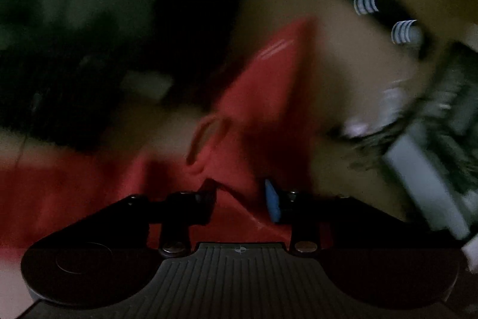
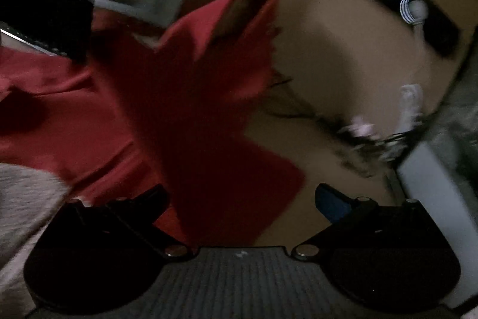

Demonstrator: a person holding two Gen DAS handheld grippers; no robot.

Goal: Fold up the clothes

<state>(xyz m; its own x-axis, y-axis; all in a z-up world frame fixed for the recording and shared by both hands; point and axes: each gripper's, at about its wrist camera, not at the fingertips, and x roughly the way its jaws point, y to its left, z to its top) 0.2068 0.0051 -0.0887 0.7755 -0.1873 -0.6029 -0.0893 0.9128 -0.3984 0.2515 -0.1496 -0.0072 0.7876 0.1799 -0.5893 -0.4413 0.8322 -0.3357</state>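
Left tongs (image 1: pixel 240 199) are narrow, and we've got a ridge of the red garment (image 1: pixel 239 115) pinched up between the pads (image 1: pixel 272 201), though it's blurry so the grip itself is hard to confirm. The cloth runs ahead and off to the left of them over a tan surface (image 1: pixel 343 79). Right tongs (image 2: pixel 242 199) are spread wide, with the same garment (image 2: pixel 185 97) hanging between the fingers and stretching ahead and left. We can't tell if either finger touches it. Some grey fabric (image 2: pixel 24 199) sits left of the right tongs.
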